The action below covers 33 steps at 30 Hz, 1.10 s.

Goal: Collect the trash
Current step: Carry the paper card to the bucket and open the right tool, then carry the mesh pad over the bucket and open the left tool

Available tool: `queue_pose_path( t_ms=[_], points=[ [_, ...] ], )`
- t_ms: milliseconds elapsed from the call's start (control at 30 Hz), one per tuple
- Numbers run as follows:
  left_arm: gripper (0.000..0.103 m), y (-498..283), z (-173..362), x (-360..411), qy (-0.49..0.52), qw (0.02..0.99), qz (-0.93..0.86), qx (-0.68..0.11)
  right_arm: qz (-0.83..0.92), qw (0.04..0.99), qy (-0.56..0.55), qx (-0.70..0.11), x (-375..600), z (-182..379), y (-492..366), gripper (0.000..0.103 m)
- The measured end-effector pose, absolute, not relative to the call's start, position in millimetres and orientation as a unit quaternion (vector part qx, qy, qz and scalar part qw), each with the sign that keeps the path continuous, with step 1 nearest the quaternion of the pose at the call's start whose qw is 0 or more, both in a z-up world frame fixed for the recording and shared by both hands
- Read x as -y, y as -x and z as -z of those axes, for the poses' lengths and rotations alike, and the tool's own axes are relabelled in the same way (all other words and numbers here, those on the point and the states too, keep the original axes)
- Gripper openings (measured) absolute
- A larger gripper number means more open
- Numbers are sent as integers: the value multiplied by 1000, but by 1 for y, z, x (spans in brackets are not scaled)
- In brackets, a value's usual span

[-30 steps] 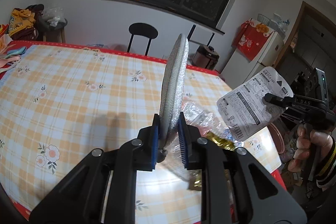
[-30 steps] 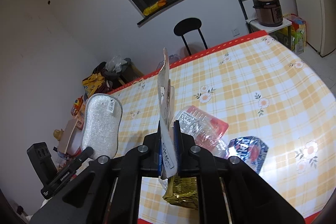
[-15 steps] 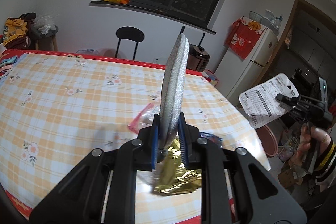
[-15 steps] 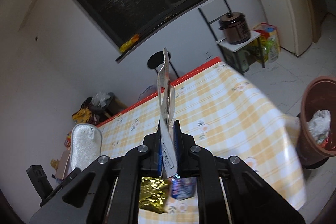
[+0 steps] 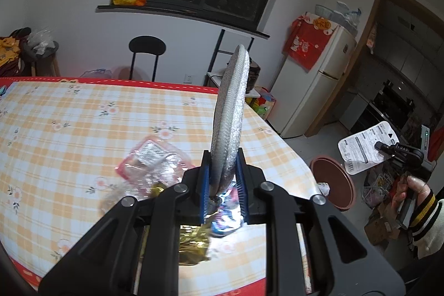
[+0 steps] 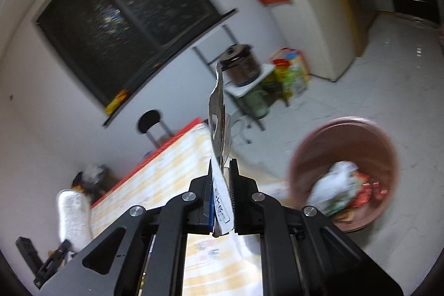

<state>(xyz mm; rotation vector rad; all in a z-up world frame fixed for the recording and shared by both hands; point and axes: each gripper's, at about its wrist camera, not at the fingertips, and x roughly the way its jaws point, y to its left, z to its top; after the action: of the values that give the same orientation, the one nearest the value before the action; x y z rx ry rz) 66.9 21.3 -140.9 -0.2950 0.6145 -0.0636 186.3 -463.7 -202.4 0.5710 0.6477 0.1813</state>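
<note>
The flat white printed packet (image 6: 219,129) is clamped edge-up in the right gripper (image 6: 222,185) for dropping into the round brown bin (image 6: 388,135); the silver mesh sponge (image 5: 229,115) is pinched by the left gripper (image 5: 223,179).

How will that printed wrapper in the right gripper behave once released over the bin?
The printed wrapper is thin, bent film, so probably light and floppy; it may flutter rather than drop straight. The brown bin sits off to the side, so a miss seems possible.
</note>
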Motion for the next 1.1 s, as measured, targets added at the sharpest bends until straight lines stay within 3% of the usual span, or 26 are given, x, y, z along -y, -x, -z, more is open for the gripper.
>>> queue_pose_path(
  t_ms=[333,867,900,1000,1100],
  points=[
    [20,-87,139,45,136,942,37,-304,-23,901,-260,-347,553,240,-209,11],
    [21,-90,137,87,119,942,27,-313,31,905,-204,-372,600,258,-237,15],
    [21,-90,137,89,117,942,28,-314,28,904,-206,-373,601,259,-238,19],
    [21,-90,134,94,111,942,31,-315,19,905,-216,-365,605,259,-236,43],
    [21,-89,132,98,106,942,35,-315,18,909,-214,-357,604,255,-233,51]
  ],
)
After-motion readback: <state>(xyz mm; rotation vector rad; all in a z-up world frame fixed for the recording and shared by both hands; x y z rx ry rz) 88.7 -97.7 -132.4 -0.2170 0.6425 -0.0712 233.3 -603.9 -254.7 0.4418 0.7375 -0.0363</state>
